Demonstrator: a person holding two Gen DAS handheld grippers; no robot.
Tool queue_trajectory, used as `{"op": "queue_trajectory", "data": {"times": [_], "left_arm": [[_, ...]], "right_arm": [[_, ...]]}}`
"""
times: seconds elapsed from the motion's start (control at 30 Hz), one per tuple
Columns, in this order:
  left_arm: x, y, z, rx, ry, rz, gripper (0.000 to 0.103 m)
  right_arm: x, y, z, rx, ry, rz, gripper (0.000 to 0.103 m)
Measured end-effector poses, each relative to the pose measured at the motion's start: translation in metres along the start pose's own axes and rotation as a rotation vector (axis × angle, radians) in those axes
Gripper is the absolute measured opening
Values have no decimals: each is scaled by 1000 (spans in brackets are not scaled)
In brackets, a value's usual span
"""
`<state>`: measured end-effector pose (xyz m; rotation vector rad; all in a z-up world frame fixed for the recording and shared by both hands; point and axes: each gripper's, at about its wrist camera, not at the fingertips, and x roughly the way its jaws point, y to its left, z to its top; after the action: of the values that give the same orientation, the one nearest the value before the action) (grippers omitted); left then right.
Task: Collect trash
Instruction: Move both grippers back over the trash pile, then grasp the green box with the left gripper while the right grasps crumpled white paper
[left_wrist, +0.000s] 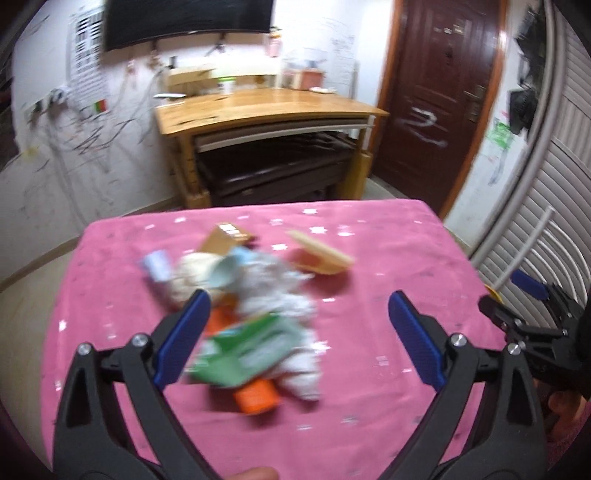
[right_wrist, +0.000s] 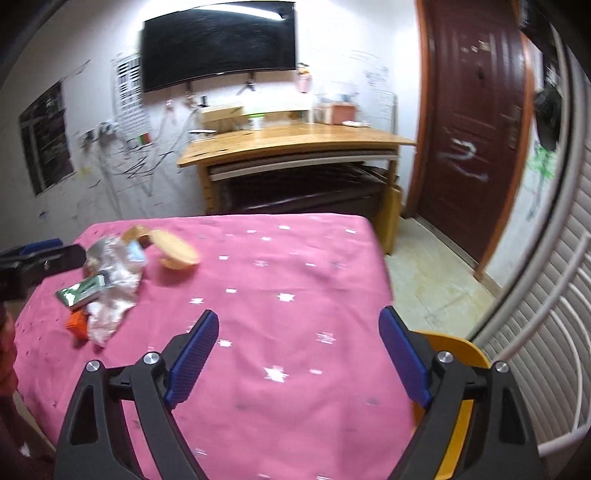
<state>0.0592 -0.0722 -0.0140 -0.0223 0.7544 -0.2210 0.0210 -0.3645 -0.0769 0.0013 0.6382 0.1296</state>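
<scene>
So there's a little heap of trash sitting on the table with the pink star-print cloth, bunched toward the left half of it. Crumpled silvery-white wrapper is lying on top, a green packet is poking out beside it, and an orange carton is peeking from underneath. A tan cardboard piece is lying just past the pile, toward the far edge. The left view is pretty blurry, so I can't make out the smaller bits.

The left gripper is hanging right over the heap with its blue pads spread wide, nothing between them. The right gripper is hovering over bare cloth well apart from the pile, also spread wide and holding nothing. A yellow bin is showing just off the table's right edge, beside the right gripper.
</scene>
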Motion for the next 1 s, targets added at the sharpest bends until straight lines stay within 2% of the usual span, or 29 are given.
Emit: {"op": "queue_trajectory", "data": {"times": [0.13,0.23,0.43,0.57,0.67,0.73,0.77,0.83,0.87,0.93,1.0], "left_arm": [[-8,35,0,-53,-7,40,93],[-13,59,-2,-88,-9,47,93],[-11,77,-11,-111,13,36,93],[0,81,-15,-121,61,-25,93],[10,81,-19,-124,118,-119,93],[15,79,-23,-114,135,-152,92],[17,78,-24,-106,137,-164,89],[23,75,-27,-84,162,-198,72],[26,73,-29,-77,172,-214,68],[29,70,-33,-55,187,-232,42],[30,70,-34,-48,184,-250,26]], "right_arm": [[9,34,5,-50,21,68,82],[14,59,8,-73,37,152,82],[21,103,9,-117,74,262,82],[33,129,8,-157,125,301,82],[43,145,7,-198,163,303,82],[49,152,5,-216,184,295,82],[52,154,5,-223,193,288,82],[58,159,5,-230,205,275,82],[60,160,5,-231,211,270,82],[63,162,6,-233,216,268,82],[65,165,6,-245,216,257,82]]}}
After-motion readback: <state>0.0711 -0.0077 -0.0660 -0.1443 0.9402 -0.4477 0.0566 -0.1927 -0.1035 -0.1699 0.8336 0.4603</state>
